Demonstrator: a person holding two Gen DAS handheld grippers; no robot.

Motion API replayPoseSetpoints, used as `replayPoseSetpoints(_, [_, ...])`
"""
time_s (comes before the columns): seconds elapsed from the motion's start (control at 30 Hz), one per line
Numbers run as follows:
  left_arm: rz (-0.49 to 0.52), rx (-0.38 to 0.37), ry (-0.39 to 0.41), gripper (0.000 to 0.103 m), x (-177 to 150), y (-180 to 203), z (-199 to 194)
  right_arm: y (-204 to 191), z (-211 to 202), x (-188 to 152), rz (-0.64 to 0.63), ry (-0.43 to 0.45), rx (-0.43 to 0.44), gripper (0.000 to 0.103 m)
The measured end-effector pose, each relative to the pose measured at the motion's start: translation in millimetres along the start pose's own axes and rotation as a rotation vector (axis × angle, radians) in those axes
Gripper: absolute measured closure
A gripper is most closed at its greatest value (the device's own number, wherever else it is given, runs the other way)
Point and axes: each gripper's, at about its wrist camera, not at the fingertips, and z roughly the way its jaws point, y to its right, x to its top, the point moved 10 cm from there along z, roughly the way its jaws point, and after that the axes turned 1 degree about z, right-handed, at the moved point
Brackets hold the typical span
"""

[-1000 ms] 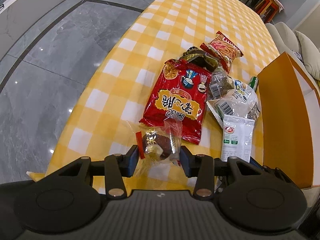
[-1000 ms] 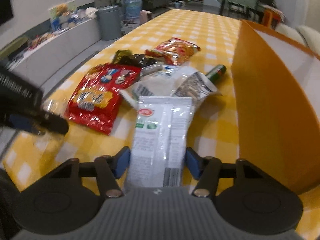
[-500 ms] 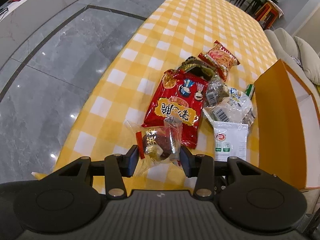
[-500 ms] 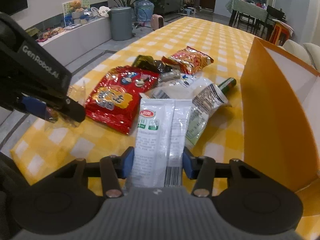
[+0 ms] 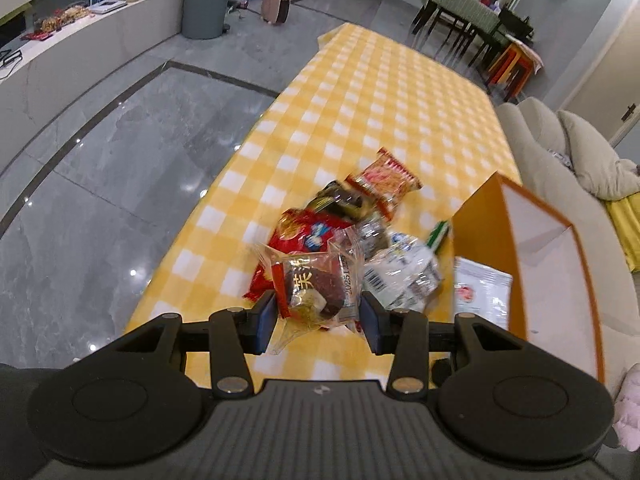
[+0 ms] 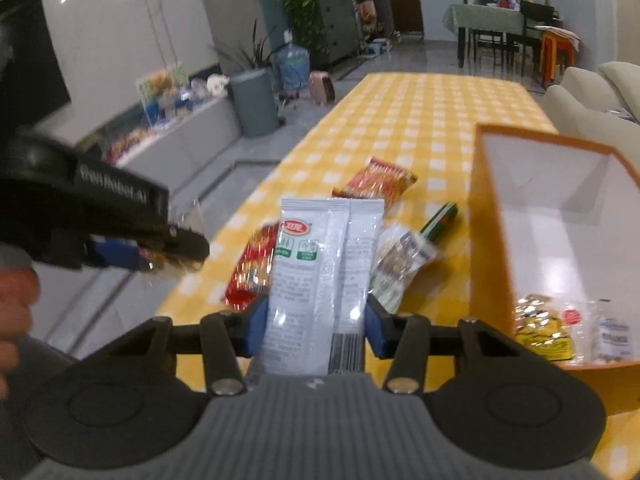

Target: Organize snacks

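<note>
My left gripper (image 5: 318, 322) is shut on a clear-wrapped chocolate cake (image 5: 316, 286) and holds it above the table. My right gripper (image 6: 316, 330) is shut on a white sachet pack (image 6: 326, 276), also lifted; the pack shows in the left wrist view (image 5: 482, 296) by the box. The orange box (image 6: 490, 216) with a white inside stands at the right and holds a few small snacks (image 6: 540, 330). On the yellow checked table (image 5: 376, 92) lie a big red bag (image 5: 298, 236), an orange-red bag (image 5: 384, 182), clear packets (image 5: 404, 276) and a green-striped item (image 6: 440, 220).
The table's left edge drops to a grey tiled floor (image 5: 104, 184). A sofa (image 5: 560, 168) stands right of the box. The left gripper's body (image 6: 100, 208) shows at the left of the right wrist view. A grey bin (image 5: 206, 4) and dining chairs stand far back.
Both grippers have risen from the table with their snacks held. The right gripper with the sachet has moved toward the orange box, whose inside now shows.
</note>
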Motion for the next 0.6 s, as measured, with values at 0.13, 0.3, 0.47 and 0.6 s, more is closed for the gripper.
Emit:
replayPoseSetpoints(0.13, [0.037,-0.036,0.028,0.053,9.8,29.3,-13.2,20.2,-31.4,17.5,0.079,0.044,0.01,0.054])
replayPoseSetpoints(0.3, [0.103,-0.097,0.03,0.053,16.8,77.3,-17.8,51.8,-65.3,33.5,0.173,0.076,0.008,0.054])
replayPoseSetpoints(0.47, [0.166,-0.147,0.018,0.053,17.0,123.7,-13.8,88.5,-90.1,50.0,0.234,0.103,-0.023,0.054])
replayPoseSetpoints(0.6, [0.221,-0.177,-0.002,0.053,8.8,155.9,-2.5,122.0,-92.4,59.1,0.232,0.09,-0.067,0.054])
